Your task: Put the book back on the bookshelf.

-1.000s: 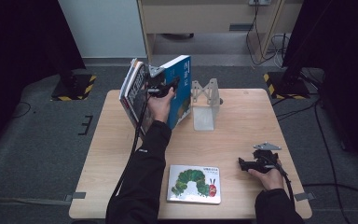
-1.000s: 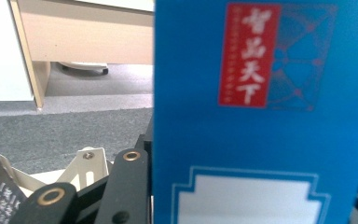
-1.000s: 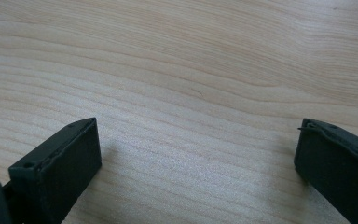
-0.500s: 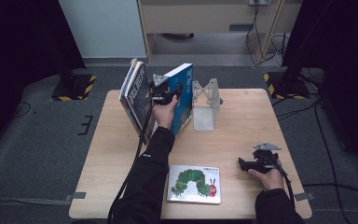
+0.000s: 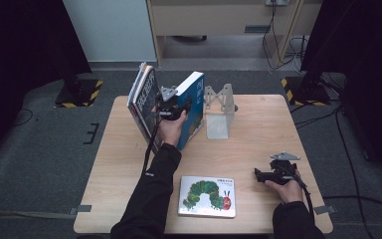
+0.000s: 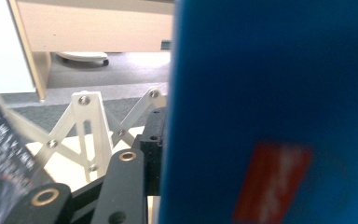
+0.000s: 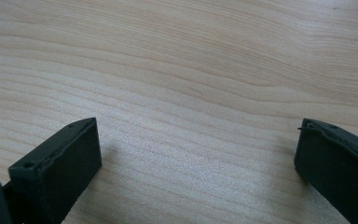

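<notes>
The wooden table (image 5: 129, 199) carries a blue book (image 5: 193, 107) standing tilted at its far side, clamped in the left gripper (image 5: 171, 107); its jaws have just been opening slightly, the book between them. Dark books (image 5: 142, 99) lean just left of it, a white folding bookstand (image 5: 219, 112) just right. A caterpillar picture book (image 5: 207, 195) lies flat near the front edge. The right gripper (image 7: 196, 158) rests on bare wood, jaws wide apart. Up close, the blue cover (image 6: 270, 112) is blurred, hiding one jaw.
</notes>
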